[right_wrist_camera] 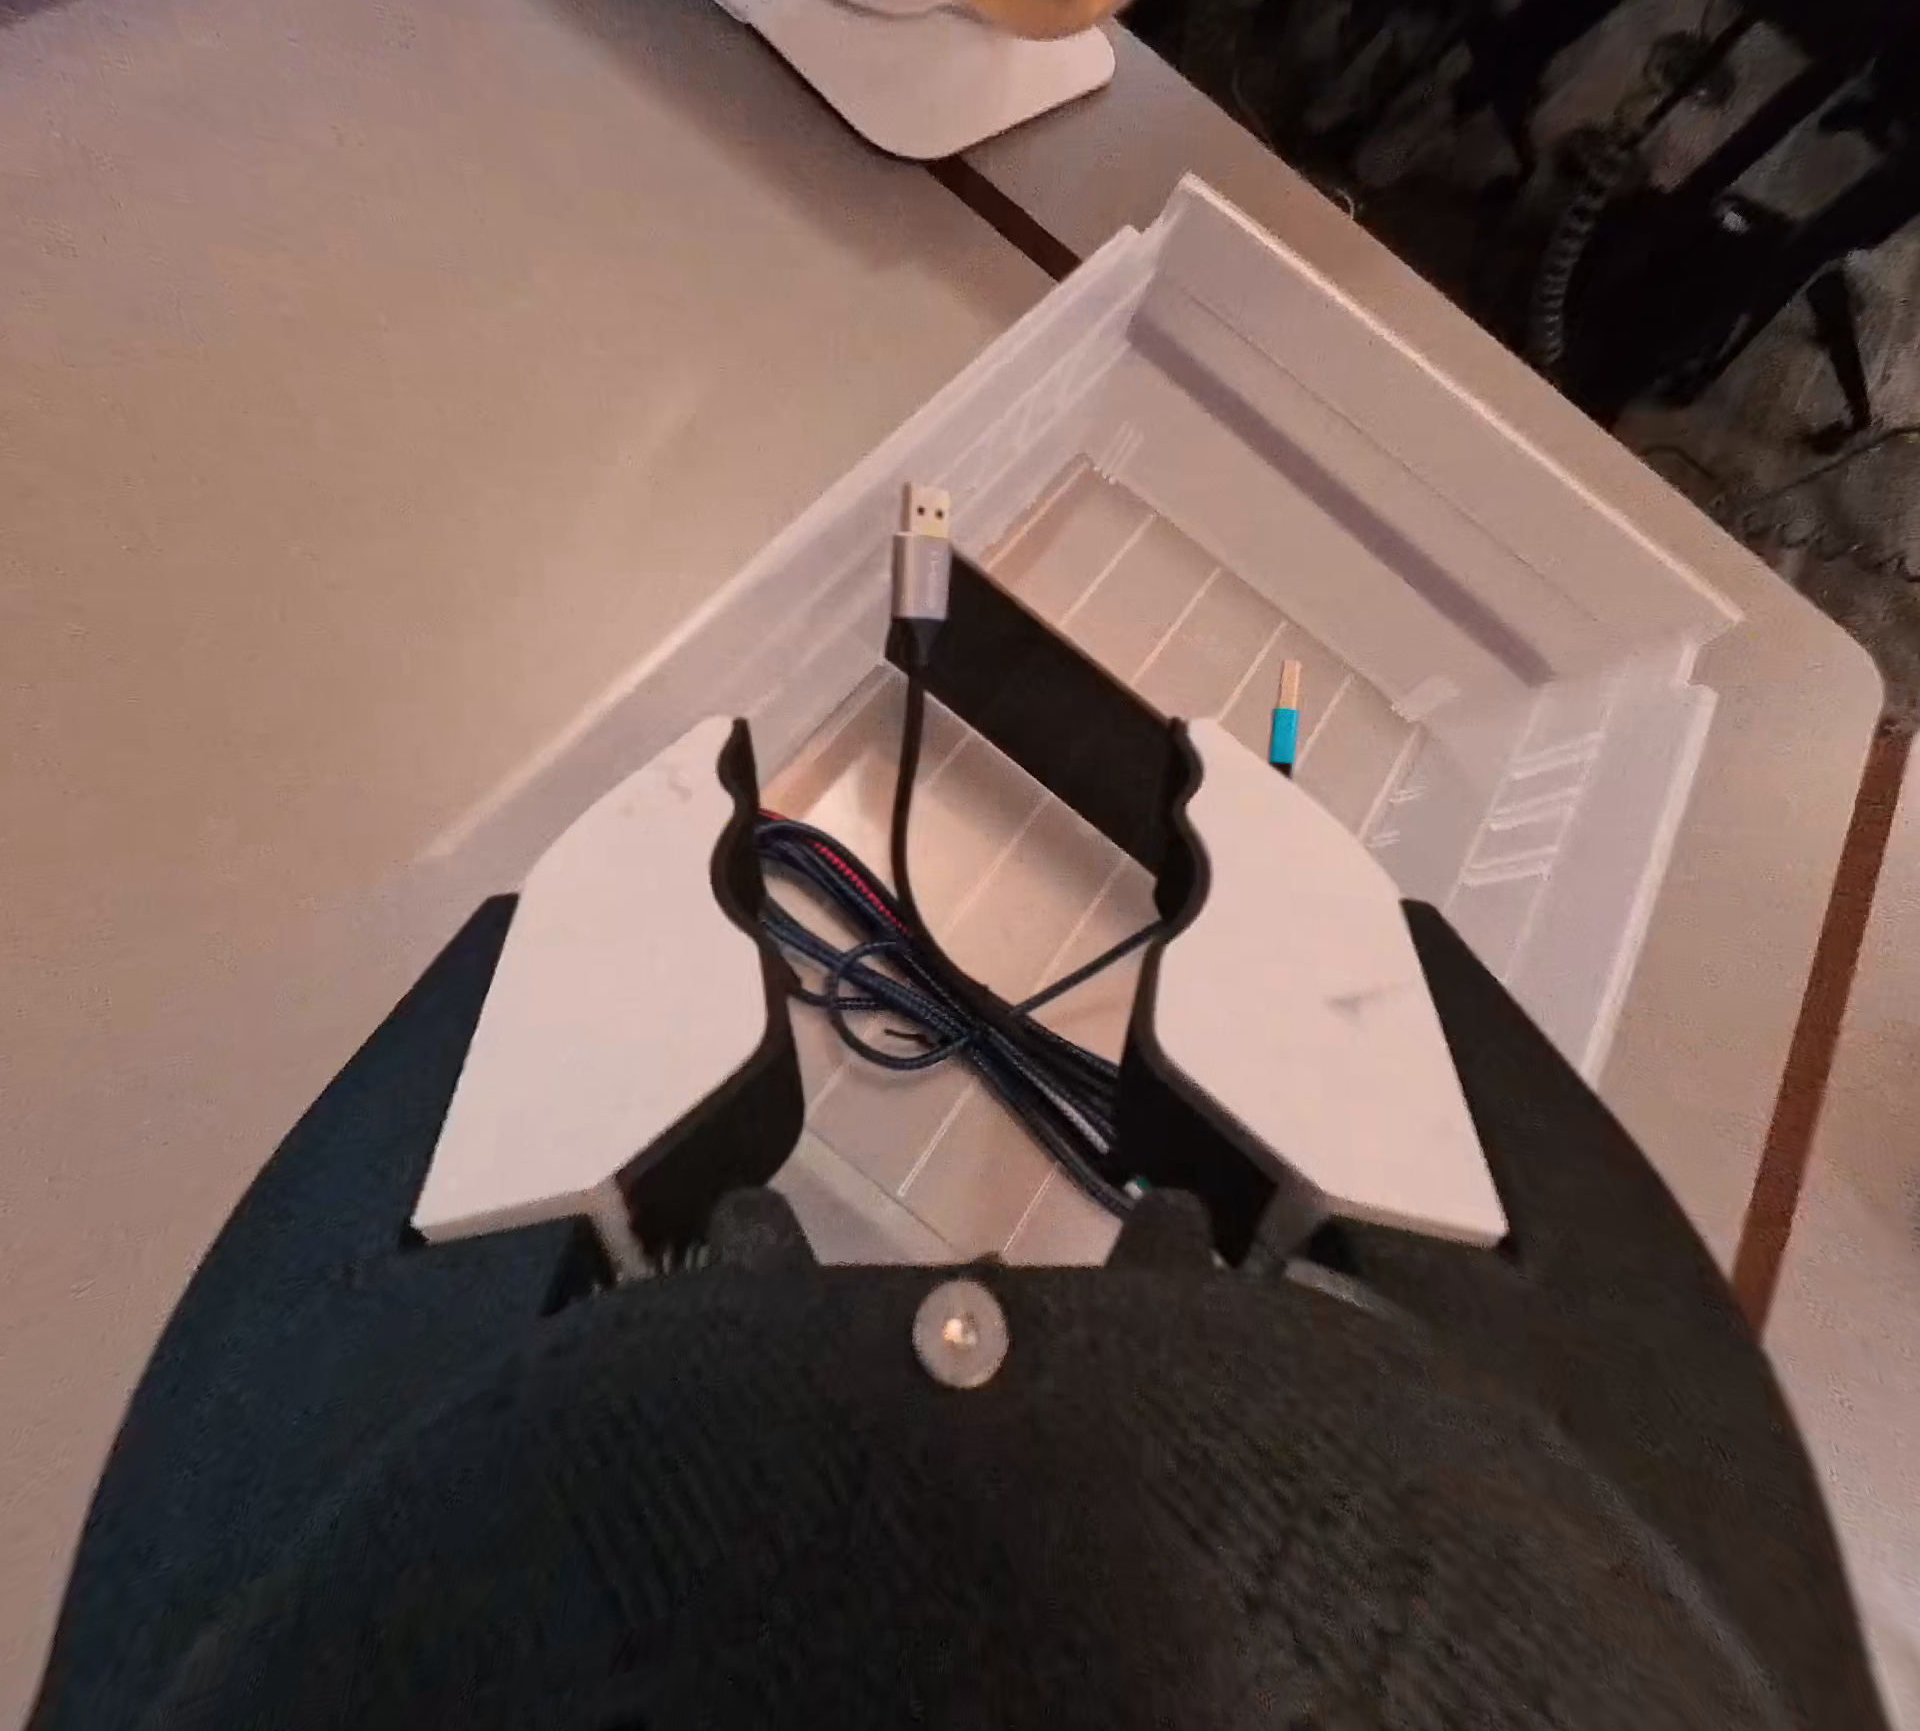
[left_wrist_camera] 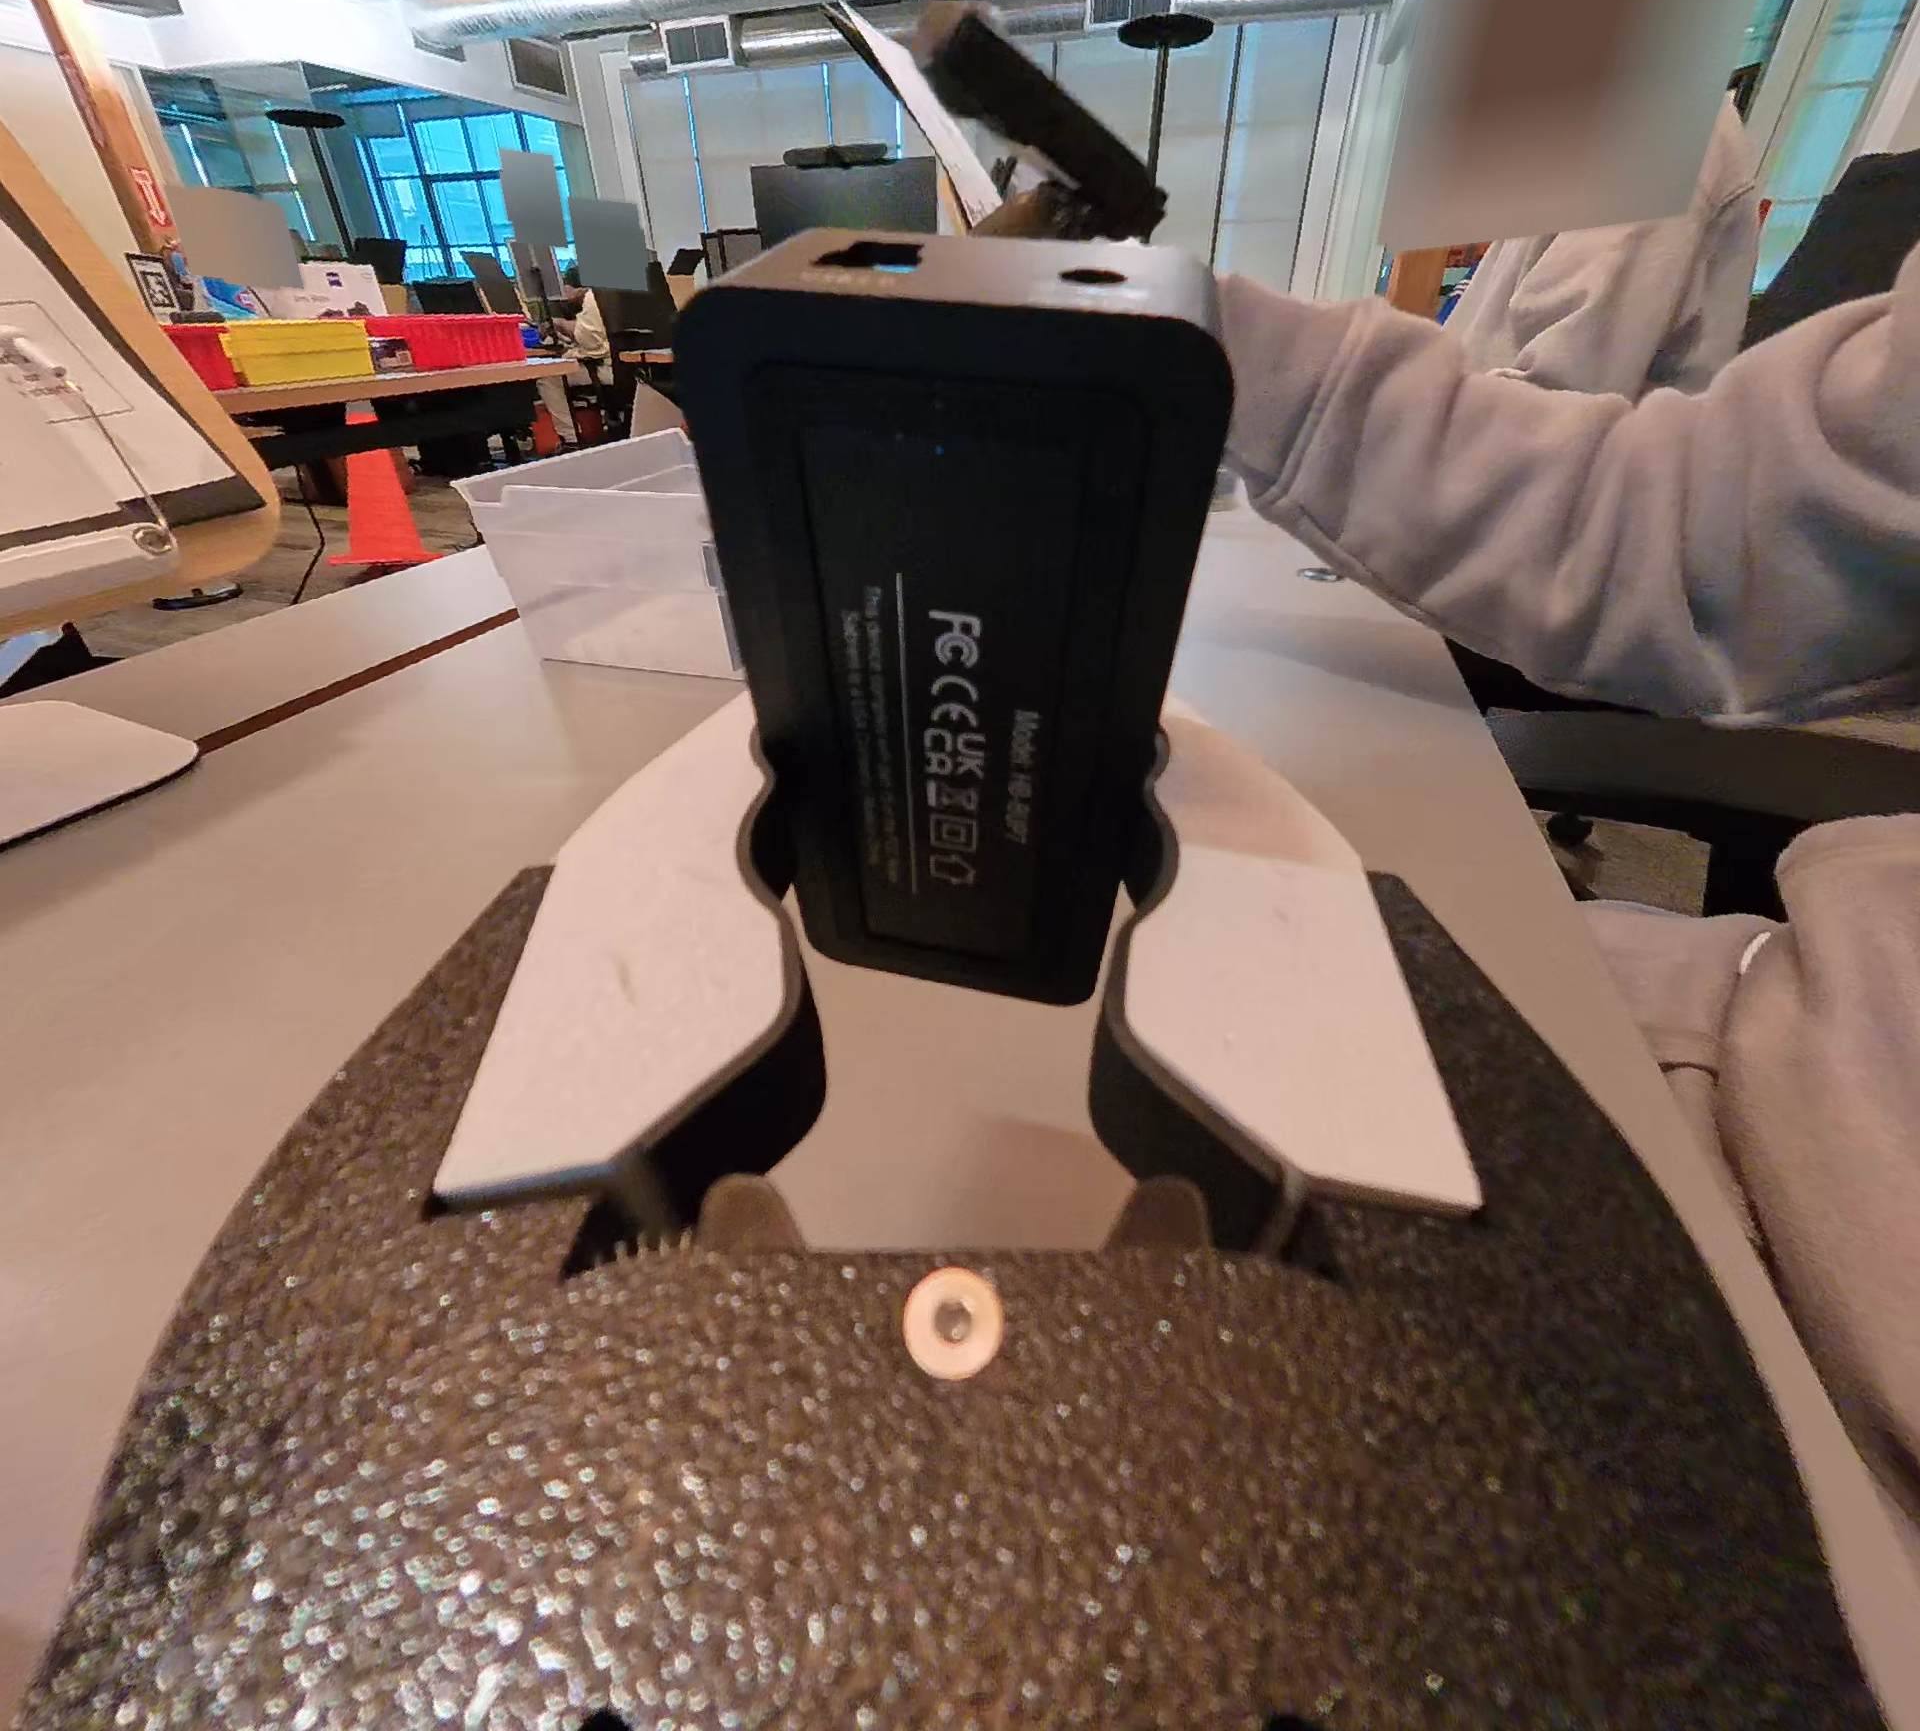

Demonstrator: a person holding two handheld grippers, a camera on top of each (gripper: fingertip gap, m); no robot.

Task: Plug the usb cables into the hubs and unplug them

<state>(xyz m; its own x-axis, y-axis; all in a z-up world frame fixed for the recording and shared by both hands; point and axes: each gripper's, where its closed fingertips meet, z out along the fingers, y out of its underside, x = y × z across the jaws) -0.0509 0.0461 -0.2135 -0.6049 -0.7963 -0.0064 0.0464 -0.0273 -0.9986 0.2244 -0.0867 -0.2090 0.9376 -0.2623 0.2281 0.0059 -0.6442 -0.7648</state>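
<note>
My left gripper (left_wrist_camera: pixel 956 808) is shut on a black USB hub (left_wrist_camera: pixel 951 538) and holds it upright above the table, label side toward the camera, ports on its top end. My right gripper (right_wrist_camera: pixel 958 746) is open and empty, hovering over a clear plastic bin (right_wrist_camera: pixel 1351 476). In the bin lie a slim black hub (right_wrist_camera: pixel 1039 715) next to my right finger, its cable with a silver USB plug (right_wrist_camera: pixel 923 559), a teal USB plug (right_wrist_camera: pixel 1286 725) and a bundle of dark cables (right_wrist_camera: pixel 935 1006). The right gripper also shows in the left wrist view (left_wrist_camera: pixel 1039 112), high behind the hub.
The bin (left_wrist_camera: pixel 603 559) stands on a beige table (left_wrist_camera: pixel 312 850) behind the held hub. A white stand base (right_wrist_camera: pixel 935 71) sits at the table's far left. A person's grey sleeve (left_wrist_camera: pixel 1558 486) reaches across on the right. The table edge (right_wrist_camera: pixel 1808 954) is close to the bin.
</note>
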